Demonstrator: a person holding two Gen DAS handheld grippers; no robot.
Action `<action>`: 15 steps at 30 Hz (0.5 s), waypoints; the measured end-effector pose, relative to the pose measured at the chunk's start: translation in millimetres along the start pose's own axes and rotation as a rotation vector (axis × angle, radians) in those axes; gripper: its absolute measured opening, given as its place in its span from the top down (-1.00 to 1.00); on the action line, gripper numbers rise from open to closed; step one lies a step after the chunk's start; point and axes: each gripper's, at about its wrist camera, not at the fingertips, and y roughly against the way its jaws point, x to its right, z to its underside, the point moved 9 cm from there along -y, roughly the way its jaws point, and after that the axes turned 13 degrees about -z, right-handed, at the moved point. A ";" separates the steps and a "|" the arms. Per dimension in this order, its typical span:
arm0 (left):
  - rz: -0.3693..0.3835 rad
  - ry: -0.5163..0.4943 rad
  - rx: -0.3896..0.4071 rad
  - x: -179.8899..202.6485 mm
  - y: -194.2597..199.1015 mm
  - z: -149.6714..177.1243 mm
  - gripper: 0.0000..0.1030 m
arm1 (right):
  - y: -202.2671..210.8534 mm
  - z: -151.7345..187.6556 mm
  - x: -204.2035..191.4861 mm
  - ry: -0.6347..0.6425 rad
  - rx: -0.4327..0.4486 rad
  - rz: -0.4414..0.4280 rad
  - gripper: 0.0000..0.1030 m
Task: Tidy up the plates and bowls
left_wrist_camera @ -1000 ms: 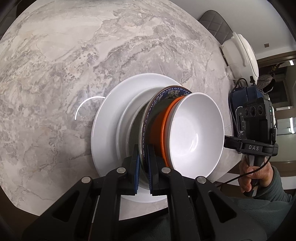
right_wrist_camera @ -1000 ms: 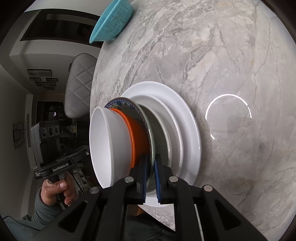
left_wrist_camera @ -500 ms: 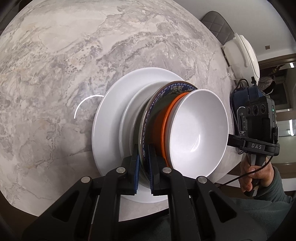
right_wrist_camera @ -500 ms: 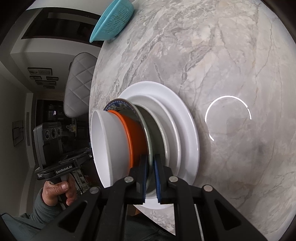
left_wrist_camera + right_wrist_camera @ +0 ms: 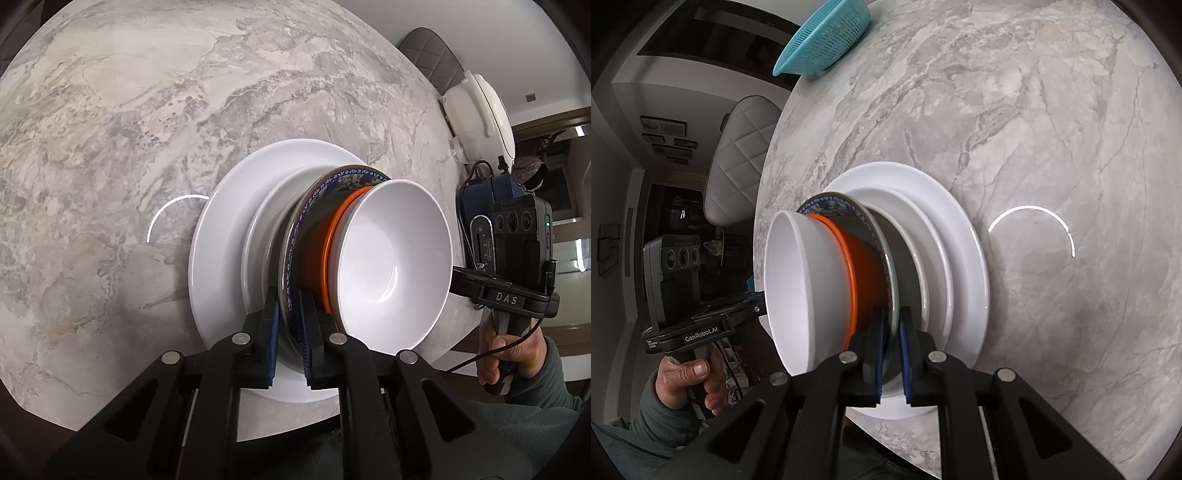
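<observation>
From my left wrist, my left tool [image 5: 288, 332] is opening, the rim of the blue-patterned plate [image 5: 295, 236] between its pads. That plate carries an orange bowl [image 5: 321, 251] and a white bowl [image 5: 391, 266], above two white plates [image 5: 221, 236] on the marble bench [image 5: 110, 129].

From my right wrist, my right tool [image 5: 892, 354] is clenched on the same plate's rim [image 5: 892, 273], and the left hand [image 5: 687, 384] shows beyond the stack.

Black gripper [image 5: 288, 325], blue pads [image 5: 272, 332], grey-green sleeve [image 5: 554, 384]
</observation>
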 end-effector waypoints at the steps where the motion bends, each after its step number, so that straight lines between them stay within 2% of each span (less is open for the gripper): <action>1: -0.002 0.000 0.005 -1.3 1.6 -0.2 0.78 | -0.5 0.2 0.1 0.000 0.001 0.003 0.77; 3: -0.038 -0.002 0.014 -5.7 3.0 -0.2 0.53 | -0.6 0.0 1.1 -0.005 0.007 0.015 0.71; 5: -0.069 0.006 0.024 -14.1 5.0 1.0 0.05 | -0.4 0.3 1.8 -0.006 0.013 0.024 0.68; 7: -0.053 0.023 0.035 -20.7 8.3 2.7 -0.10 | 1.0 0.7 2.6 -0.011 0.021 0.029 0.70; 9: -0.044 0.035 0.045 -26.5 14.4 4.7 -0.35 | 2.9 0.7 2.1 -0.011 0.029 0.035 0.68; 11: -0.036 0.036 0.074 -29.6 25.0 6.6 -0.59 | 6.5 1.6 1.2 -0.012 0.035 0.041 0.59; 12: -0.038 0.030 0.087 -29.5 30.6 7.7 -0.63 | 9.0 2.0 0.9 -0.010 0.041 0.053 0.48; 14: -0.057 0.017 0.126 -27.0 42.9 9.8 -0.87 | 17.5 3.6 5.2 -0.013 0.055 0.119 -0.49; 15: -0.069 0.006 0.155 -25.1 50.0 9.7 -0.89 | 22.0 4.5 3.9 -0.014 0.072 0.115 -0.65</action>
